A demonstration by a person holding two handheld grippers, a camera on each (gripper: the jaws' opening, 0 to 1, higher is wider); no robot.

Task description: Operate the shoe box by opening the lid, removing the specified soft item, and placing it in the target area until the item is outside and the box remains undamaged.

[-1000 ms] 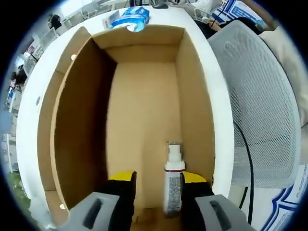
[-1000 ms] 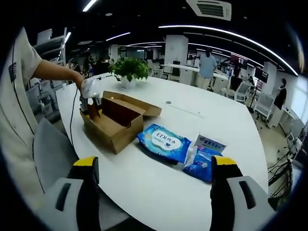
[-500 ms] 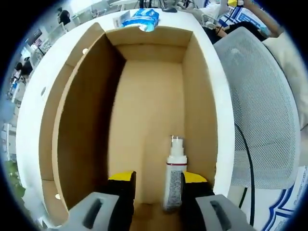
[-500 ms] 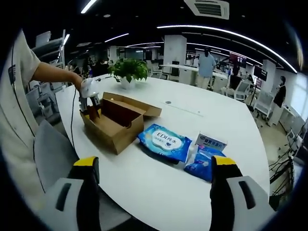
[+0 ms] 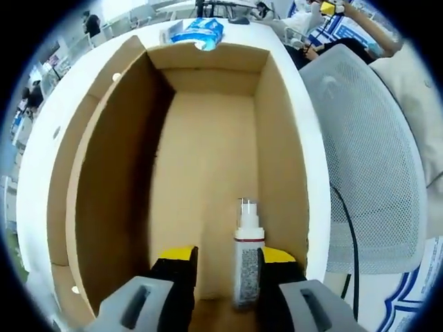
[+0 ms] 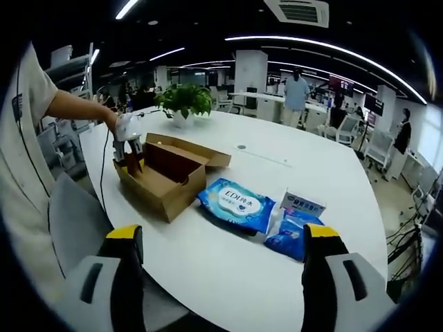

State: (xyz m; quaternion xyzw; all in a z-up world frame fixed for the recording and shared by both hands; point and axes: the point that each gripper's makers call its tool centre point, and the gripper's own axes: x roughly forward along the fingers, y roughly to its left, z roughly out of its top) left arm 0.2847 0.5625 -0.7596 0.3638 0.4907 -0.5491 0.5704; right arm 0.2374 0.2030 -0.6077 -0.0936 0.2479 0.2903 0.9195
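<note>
Left gripper (image 5: 220, 259) released inside shoe box (image 5: 208, 152), spray bottle (image 5: 246, 266) between jaws, base cut off. Right gripper (image 6: 220, 242) spread wide, empty; wipes pack (image 6: 235, 203) ahead.

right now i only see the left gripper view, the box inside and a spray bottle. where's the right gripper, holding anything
observer: the right gripper is open and empty, over the table, away from the shoe box.
operator: any soft item out on the table
observer: a blue wipes pack lies flat beside the box.
operator: and the lid
observer: the lid is open, folded back on the box's far side.
</note>
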